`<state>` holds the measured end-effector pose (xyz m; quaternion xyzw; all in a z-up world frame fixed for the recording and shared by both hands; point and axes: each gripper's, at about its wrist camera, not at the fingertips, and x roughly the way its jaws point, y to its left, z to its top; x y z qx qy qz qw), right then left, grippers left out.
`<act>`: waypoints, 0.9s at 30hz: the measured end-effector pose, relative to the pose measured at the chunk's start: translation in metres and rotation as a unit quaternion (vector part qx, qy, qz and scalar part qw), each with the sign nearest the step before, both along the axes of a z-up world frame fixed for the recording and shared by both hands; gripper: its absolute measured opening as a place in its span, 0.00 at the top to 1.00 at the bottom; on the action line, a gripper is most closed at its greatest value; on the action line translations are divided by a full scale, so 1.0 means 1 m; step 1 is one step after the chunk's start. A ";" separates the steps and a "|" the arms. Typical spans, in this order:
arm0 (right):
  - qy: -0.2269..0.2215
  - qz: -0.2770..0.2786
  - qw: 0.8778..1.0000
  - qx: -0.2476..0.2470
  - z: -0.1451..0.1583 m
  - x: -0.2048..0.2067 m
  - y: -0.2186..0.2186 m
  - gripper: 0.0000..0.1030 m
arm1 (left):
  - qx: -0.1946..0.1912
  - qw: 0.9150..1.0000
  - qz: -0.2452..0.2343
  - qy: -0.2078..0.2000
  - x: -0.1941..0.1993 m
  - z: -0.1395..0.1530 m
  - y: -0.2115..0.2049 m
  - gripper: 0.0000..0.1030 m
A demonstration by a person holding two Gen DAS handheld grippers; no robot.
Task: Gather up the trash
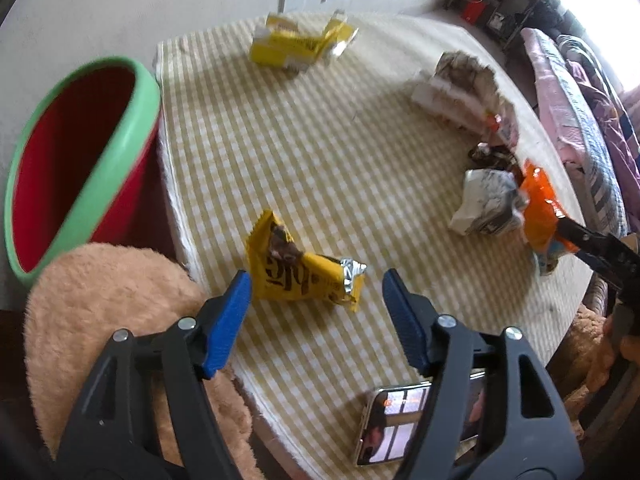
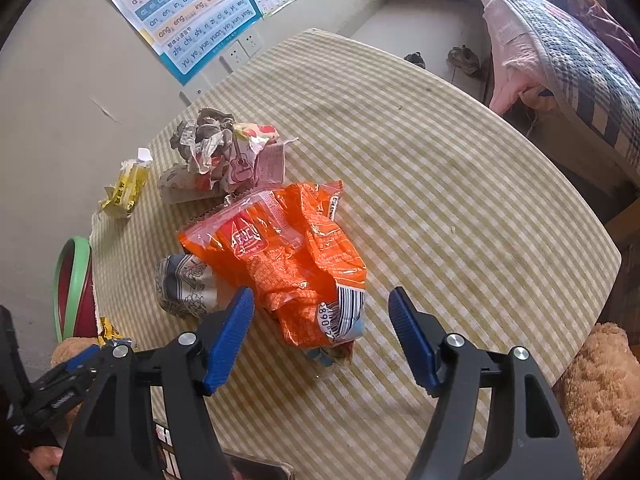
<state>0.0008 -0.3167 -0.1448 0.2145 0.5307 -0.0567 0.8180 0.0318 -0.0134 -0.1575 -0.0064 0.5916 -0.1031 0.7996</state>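
Both grippers are hanging unclenched and empty, the left gripper [image 1: 316, 280] straddling the yellow wrapper [image 1: 296, 272] and the right gripper [image 2: 322, 300] the orange bag [image 2: 288, 264], likely readying grabs for the bin [image 1: 80, 140] at ten o'clock.

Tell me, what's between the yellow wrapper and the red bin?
Only bare checked tablecloth between the yellow wrapper and the red bin, in the left wrist view.

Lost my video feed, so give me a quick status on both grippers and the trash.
Left gripper open over yellow wrapper. Right gripper open over orange bag. Both pieces on the table, ungripped. Bin beside table. Nothing blocking.
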 end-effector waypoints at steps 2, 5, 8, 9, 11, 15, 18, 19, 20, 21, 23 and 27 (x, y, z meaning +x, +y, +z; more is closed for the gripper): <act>-0.001 -0.001 1.000 0.000 0.001 -0.001 -0.001 0.34 | 0.006 1.000 -0.004 0.005 0.003 -0.007 -0.004 0.55; 0.000 -0.002 1.000 0.000 0.001 -0.001 -0.001 0.34 | -0.002 1.000 -0.003 0.006 0.006 -0.011 -0.005 0.65; 0.002 -0.003 1.000 0.000 0.001 0.000 -0.002 0.34 | 0.001 1.000 -0.016 -0.005 0.006 -0.007 -0.007 0.83; 0.004 -0.005 1.000 0.000 0.000 0.000 -0.003 0.34 | 0.000 1.000 -0.018 -0.008 0.006 -0.006 -0.007 0.85; 0.006 -0.007 1.000 0.001 -0.001 0.000 -0.004 0.34 | -0.002 1.000 -0.023 -0.017 0.005 -0.003 -0.008 0.85; 0.007 -0.007 1.000 0.003 -0.001 0.000 -0.005 0.30 | 0.002 0.999 -0.031 -0.039 0.001 0.004 -0.007 0.85; 0.012 -0.005 1.000 0.008 -0.004 0.000 -0.005 0.27 | 0.011 0.998 -0.035 -0.055 -0.001 0.008 -0.004 0.85; 0.013 -0.003 1.000 0.009 -0.005 0.000 -0.004 0.27 | 0.014 0.998 -0.034 -0.057 -0.002 0.007 -0.002 0.85; 0.014 -0.002 1.000 0.009 -0.005 0.000 -0.003 0.27 | 0.013 0.998 -0.031 -0.056 0.000 0.008 0.000 0.85; 0.013 -0.001 1.000 0.007 -0.004 0.000 -0.003 0.27 | 0.011 0.998 -0.026 -0.054 0.001 0.008 0.003 0.85; 0.013 -0.001 1.000 0.007 -0.006 0.000 -0.002 0.27 | 0.011 0.998 -0.020 -0.054 0.003 0.009 0.007 0.85; 0.019 0.003 1.000 0.009 -0.010 -0.001 0.001 0.48 | 0.013 0.998 -0.016 -0.057 0.003 0.009 0.011 0.85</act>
